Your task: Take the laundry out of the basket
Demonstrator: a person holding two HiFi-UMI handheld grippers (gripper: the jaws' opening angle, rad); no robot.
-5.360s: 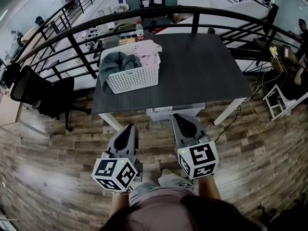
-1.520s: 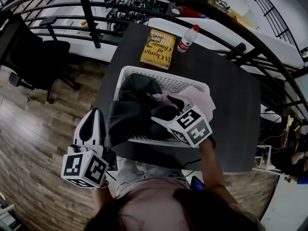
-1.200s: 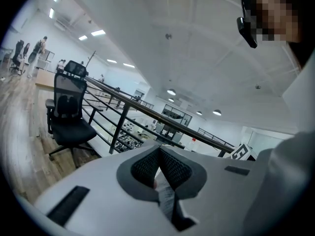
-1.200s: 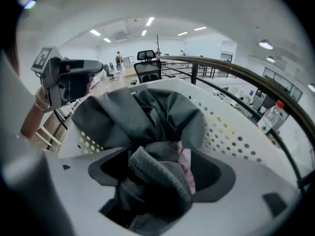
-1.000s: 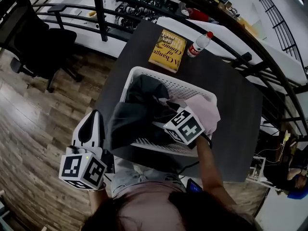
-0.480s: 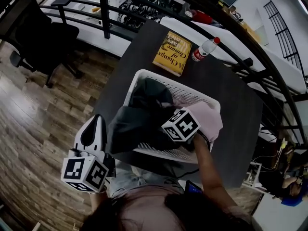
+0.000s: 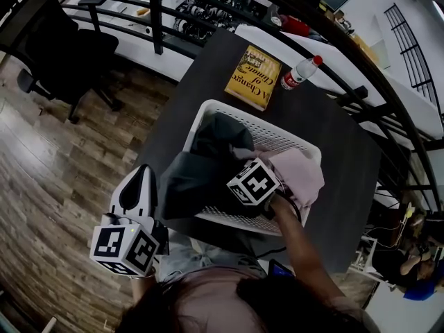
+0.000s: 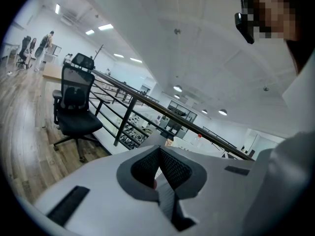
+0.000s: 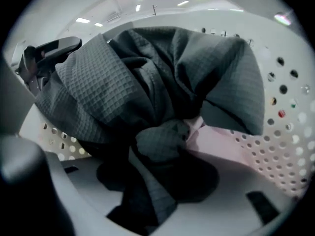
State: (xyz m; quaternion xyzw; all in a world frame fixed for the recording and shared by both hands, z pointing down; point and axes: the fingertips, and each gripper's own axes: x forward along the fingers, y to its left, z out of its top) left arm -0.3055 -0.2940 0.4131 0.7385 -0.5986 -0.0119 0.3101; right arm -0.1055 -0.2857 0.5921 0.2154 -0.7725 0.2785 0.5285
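A white perforated laundry basket (image 7: 277, 127) stands on the dark table (image 7: 350, 165). A grey waffle-weave garment (image 7: 191, 182) fills its left side and hangs over the near rim. A pink garment (image 7: 302, 172) lies at the right. My right gripper's marker cube (image 7: 253, 182) hovers over the basket's middle, pointing steeply down. In the right gripper view its jaws (image 9: 155, 181) have just been closing, and a fold of the grey garment (image 9: 98, 97) is pinched between them, with the pink cloth (image 9: 221, 144) beside it. My left gripper (image 7: 137, 180) is shut and empty, off the table's near-left corner.
A yellow book (image 7: 253, 78) and a plastic bottle with a red cap (image 7: 298, 73) lie beyond the basket. A black railing (image 7: 156, 12) runs behind the table. A black office chair (image 7: 76, 47) stands on the wood floor at left.
My right gripper has sunk deeper into the basket and its jaws have narrowed onto the grey cloth. The left gripper has stayed where it was.
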